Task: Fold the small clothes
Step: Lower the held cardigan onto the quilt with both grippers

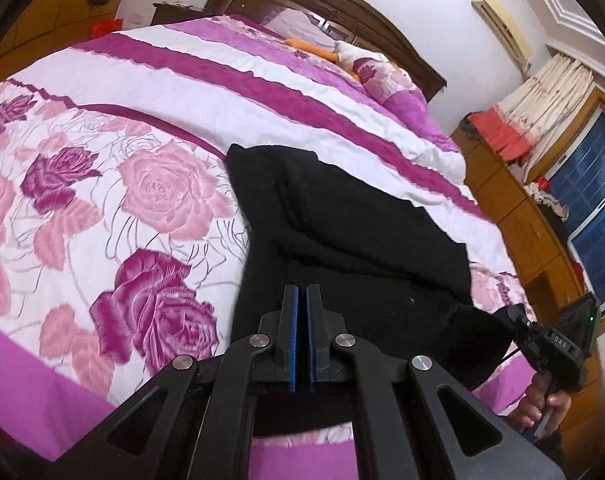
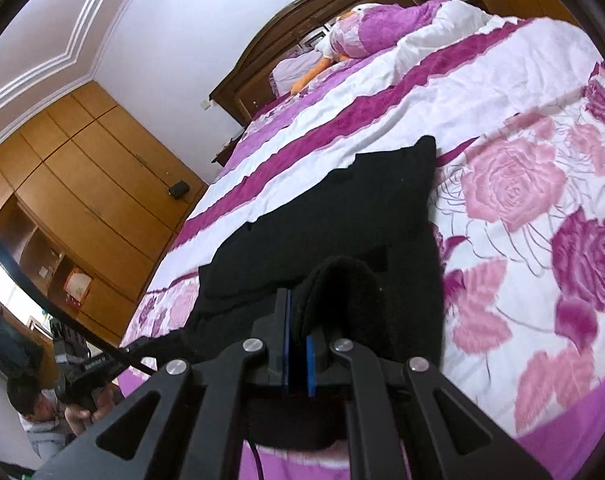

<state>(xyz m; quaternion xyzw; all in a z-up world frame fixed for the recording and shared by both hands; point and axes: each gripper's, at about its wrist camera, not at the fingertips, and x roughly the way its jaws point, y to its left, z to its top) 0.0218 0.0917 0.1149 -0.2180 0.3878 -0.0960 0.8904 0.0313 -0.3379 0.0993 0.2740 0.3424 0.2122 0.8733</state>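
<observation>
Here we handle a black garment (image 1: pixel 342 216) that lies on the flowered bedspread (image 1: pixel 114 184), near the foot of the bed and well apart from the pillows at the headboard (image 1: pixel 314 4). We judge it to be a soft, thick knit: it drapes in rounded rolls rather than sharp creases, and its surface looks fuzzy, so it should grip the pads well and is unlikely to slip. We expect it to be light and not fragile, but limp, so any unsupported part will sag and drag on the bedspread.

The near edge of the garment is lifted off the bed at two points. The left gripper (image 1: pixel 301 292) has its jaws pressed together; the cloth passes beneath them, and we judge that they pinch the near hem, although the contact itself is hidden. The right gripper (image 2: pixel 298 304) pinches a bunched roll of the same cloth, which bulges out beside the pads. A hand (image 1: pixel 542 404) holds the right tool at the edge of the left view.

For a clean fold we recommend taking hold at the two near corners, on the hem itself, where the knit is doubled and firmest. A bunched pinch such as the right one may carry extra layers and leave the fold uneven.
</observation>
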